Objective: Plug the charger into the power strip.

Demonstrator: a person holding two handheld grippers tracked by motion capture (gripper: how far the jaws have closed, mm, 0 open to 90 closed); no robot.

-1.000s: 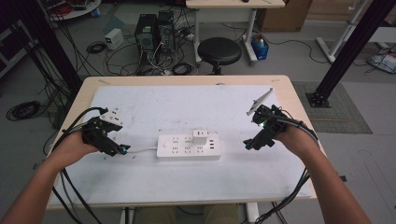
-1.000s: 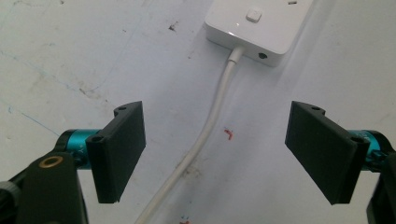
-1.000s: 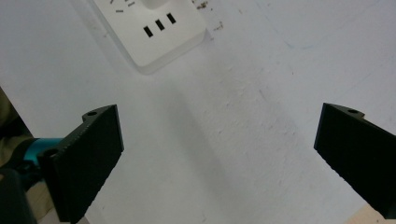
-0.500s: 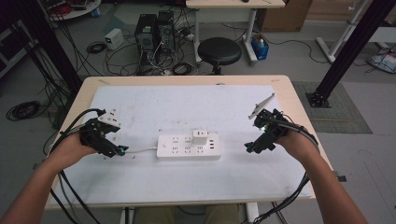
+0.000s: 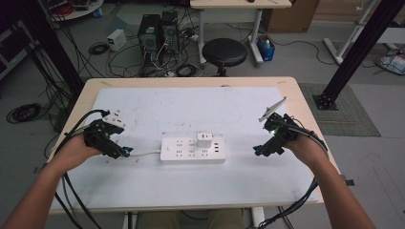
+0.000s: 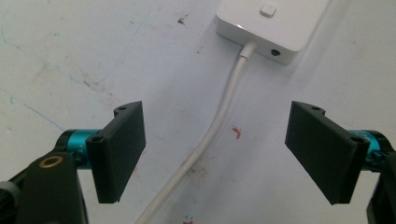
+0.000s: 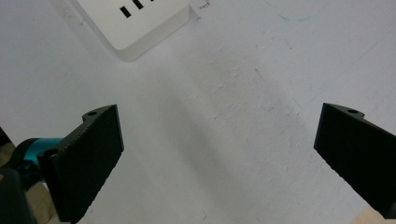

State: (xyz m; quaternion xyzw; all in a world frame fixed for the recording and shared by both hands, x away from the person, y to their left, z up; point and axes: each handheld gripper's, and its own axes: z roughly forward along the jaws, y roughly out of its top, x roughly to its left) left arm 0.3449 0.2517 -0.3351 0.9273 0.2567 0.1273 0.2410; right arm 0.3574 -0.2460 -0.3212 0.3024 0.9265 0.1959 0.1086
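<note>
Both tools stood wide open and gripped nothing — the left tool [image 5: 125,151] low over the white cord [image 6: 219,119], the right tool [image 5: 258,150] apart from the power strip's [image 5: 193,150] far end. The strip lay mid-worktop with a white charger [image 5: 204,140] plugged into it. It looked like the approach stage; next would likely be steadying the strip with one tool and closing the other on the charger. The worktop [image 5: 200,186] was white-covered and scuffed, with a stool [image 5: 224,51] and computer towers [image 5: 158,29] on the floor behind.
</note>
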